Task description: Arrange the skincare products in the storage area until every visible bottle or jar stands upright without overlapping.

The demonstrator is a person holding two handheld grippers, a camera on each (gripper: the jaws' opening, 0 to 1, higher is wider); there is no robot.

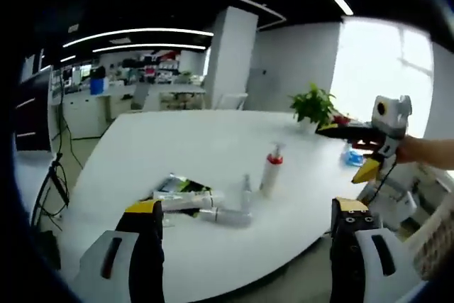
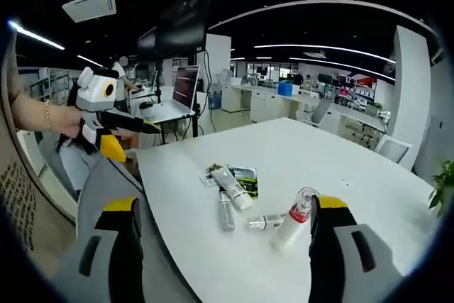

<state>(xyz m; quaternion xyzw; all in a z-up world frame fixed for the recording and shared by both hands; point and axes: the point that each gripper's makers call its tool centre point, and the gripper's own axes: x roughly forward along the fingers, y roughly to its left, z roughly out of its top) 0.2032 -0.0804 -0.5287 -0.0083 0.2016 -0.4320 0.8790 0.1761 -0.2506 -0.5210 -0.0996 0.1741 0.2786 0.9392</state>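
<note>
On the white table [image 1: 177,140] a white pump bottle [image 1: 271,169] with a red top stands upright. Beside it lie a slim clear bottle [image 1: 246,191], a small bottle [image 1: 223,216] and a white tube [image 1: 188,201] resting on a dark green sachet [image 1: 174,184]. In the right gripper view the pump bottle [image 2: 291,225], clear bottle [image 2: 225,211], small bottle [image 2: 264,223], tube [image 2: 230,186] and sachet [image 2: 247,179] appear again. My left gripper [image 1: 246,206] is open, short of the table edge. My right gripper [image 2: 225,204] is open too, nothing between its jaws.
A potted plant [image 1: 312,104] and a small blue item [image 1: 352,155] sit near the table's far right edge. A hand holds the right gripper [image 1: 347,148] off that edge. The left gripper [image 2: 135,141] hovers by the table corner. A monitor [image 2: 186,84] stands behind.
</note>
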